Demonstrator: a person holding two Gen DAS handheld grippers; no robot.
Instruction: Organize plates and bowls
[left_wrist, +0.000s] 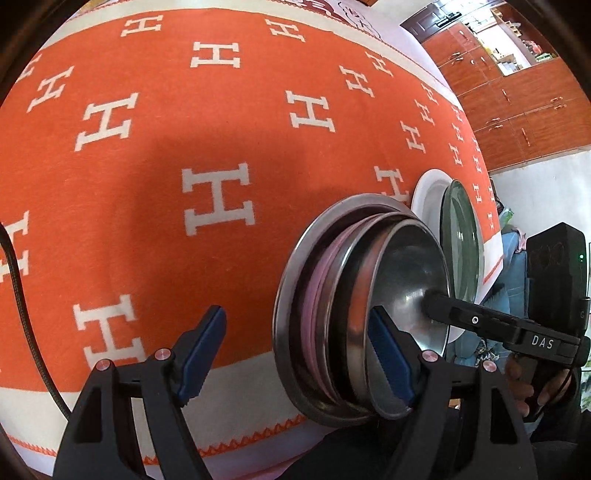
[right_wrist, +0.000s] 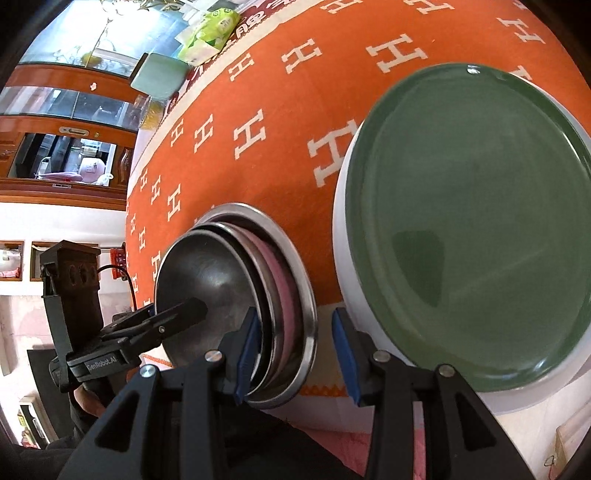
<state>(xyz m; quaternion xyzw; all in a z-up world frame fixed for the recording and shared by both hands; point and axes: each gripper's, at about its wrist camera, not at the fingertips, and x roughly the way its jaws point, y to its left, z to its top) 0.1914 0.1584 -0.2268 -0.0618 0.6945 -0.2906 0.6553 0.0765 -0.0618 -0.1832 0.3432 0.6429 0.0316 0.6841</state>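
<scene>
Left gripper (left_wrist: 299, 354): jaws spread wide, nothing held; its right finger is set against the steel bowl (left_wrist: 406, 291). Right gripper (right_wrist: 293, 356): jaws wide apart, nothing clasped; its left finger is placed inside the nested stack, the other outside the outermost steel plate (right_wrist: 306, 291). A pink plate (right_wrist: 284, 284) is seen sandwiched within. Just beside it, a green plate (right_wrist: 469, 229) is stacked on a white plate (right_wrist: 341, 243). All rest on the orange H-patterned cloth (left_wrist: 166, 147).

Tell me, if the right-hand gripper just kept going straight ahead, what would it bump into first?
Probably the orange cloth. The right gripper is open, aimed at the gap between the stacked metal bowls and the green plate, though one finger might graze the bowls' rim; depth is unclear.
</scene>
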